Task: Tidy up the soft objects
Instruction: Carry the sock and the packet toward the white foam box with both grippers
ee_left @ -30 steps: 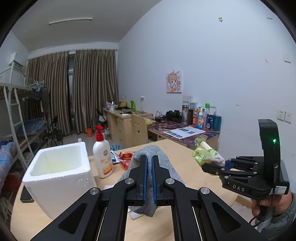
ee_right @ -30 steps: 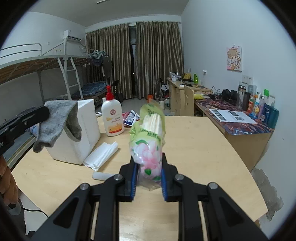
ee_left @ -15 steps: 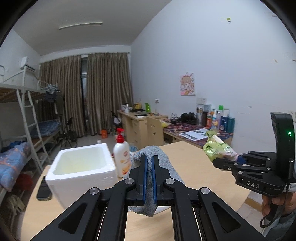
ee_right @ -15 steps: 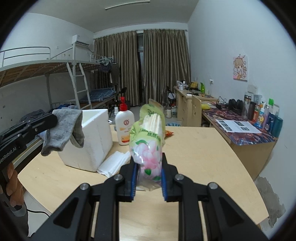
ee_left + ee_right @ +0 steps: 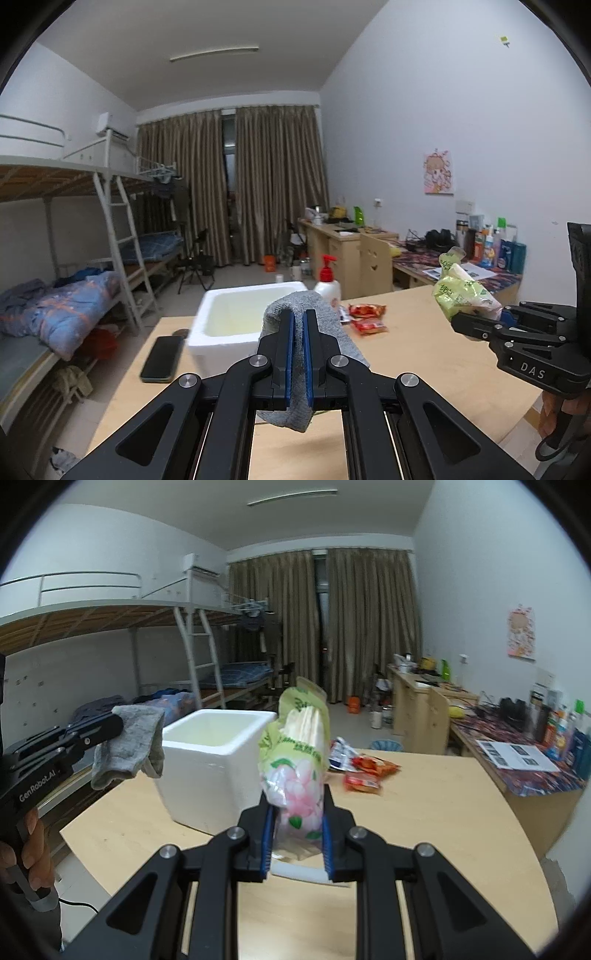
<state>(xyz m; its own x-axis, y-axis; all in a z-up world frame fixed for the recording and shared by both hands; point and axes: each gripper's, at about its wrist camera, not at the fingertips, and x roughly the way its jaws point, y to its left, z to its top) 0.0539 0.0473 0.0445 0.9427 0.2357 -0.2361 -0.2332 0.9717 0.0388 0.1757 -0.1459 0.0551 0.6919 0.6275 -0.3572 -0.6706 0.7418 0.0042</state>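
Left jaws: the left gripper [image 5: 298,325] is pinched as tight as it goes on a grey sock [image 5: 325,332]; the blue pads have only a thin fold of knit between them, and the rest of the sock drapes over and below the fingers.
Right jaws: the right gripper [image 5: 295,812] is narrowly parted, clamped on the lower part of a green tissue pack [image 5: 295,753] that stands up between the pads.
Sock, place: held in the air above the wooden table [image 5: 424,354], with the white foam box [image 5: 229,325] just beyond it at about 11 o'clock in the left wrist view.
Tissue pack, place: held above the table; in the right wrist view the foam box sits at about 10 o'clock of it, close by.
Sock, handling: judged very light, limp and stretchy; it will hang and swing, so a pinch on a doubled fold near the middle looks safest, as a single edge could slip out.
Tissue pack, handling: judged light and squashy with a slick plastic wrap; it could slide or bulge if squeezed at an end, so a hold across the flat sides, low on the body, seems best.
Breakage: neither looks fragile.
Bystanders: a red-capped pump bottle [image 5: 327,284], red snack packets [image 5: 367,319] and a phone [image 5: 162,358] lie on the table, apart from both grippers.
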